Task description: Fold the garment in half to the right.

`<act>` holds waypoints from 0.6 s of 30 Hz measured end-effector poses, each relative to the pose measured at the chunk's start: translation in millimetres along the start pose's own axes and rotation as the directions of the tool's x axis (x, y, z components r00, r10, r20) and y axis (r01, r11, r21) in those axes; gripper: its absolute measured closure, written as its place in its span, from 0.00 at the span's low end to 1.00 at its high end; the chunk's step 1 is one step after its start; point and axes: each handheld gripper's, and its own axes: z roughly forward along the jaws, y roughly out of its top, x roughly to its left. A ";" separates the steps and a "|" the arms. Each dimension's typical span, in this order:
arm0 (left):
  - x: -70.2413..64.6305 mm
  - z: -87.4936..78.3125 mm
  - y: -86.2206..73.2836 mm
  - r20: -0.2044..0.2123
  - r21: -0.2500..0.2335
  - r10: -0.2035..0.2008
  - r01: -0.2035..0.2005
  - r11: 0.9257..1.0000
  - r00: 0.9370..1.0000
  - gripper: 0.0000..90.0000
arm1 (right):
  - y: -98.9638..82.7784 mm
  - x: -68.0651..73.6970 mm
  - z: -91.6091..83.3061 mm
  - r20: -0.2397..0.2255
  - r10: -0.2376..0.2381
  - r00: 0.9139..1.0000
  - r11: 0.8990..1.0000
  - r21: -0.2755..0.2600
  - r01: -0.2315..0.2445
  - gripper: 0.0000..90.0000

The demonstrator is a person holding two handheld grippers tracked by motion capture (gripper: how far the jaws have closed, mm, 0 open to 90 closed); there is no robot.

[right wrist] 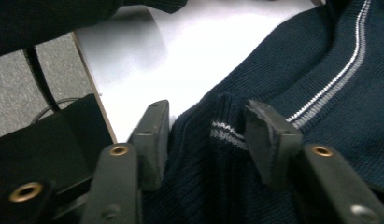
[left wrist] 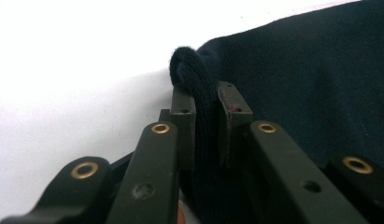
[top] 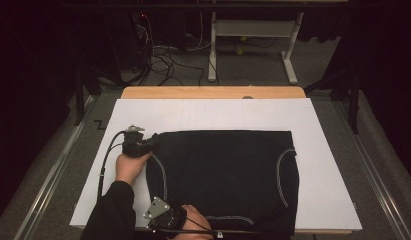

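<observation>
A dark navy knitted garment [top: 228, 170] with pale grey stripes lies folded flat on a white board [top: 208, 112]. My left gripper [top: 152, 141] sits at the garment's far left corner. In the left gripper view it [left wrist: 206, 100] is shut on a rolled bunch of the navy knit [left wrist: 194, 65]. My right gripper [top: 160, 216] is at the garment's near left corner by the board's front edge. In the right gripper view it [right wrist: 208, 126] is open, its jaws standing either side of a raised fold of striped hem [right wrist: 222, 128].
The board rests on a wooden table [top: 213, 92]. Beyond it are grey carpet, a tangle of cables [top: 163, 62] and a white desk frame [top: 213, 50]. A dark sleeve [top: 110, 215] comes in at the bottom left. The board's near edge [right wrist: 94, 88] runs close to my right gripper.
</observation>
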 end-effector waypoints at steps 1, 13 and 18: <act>0.1 -0.1 0.0 0.001 0.000 -0.001 0.001 1.000 1.000 0.83 | 0.0 -0.6 0.0 0.001 -0.003 1.000 1.000 0.000 0.003 0.63; -0.2 -0.3 -0.4 0.000 -0.001 -0.001 0.001 1.000 1.000 0.83 | -1.0 -7.1 -0.9 0.008 0.003 1.000 1.000 0.002 -0.003 0.81; 0.0 -0.3 -0.5 0.001 -0.001 -0.002 0.002 1.000 1.000 0.83 | -2.2 -9.6 -1.6 -0.002 0.024 1.000 1.000 -0.012 -0.024 0.84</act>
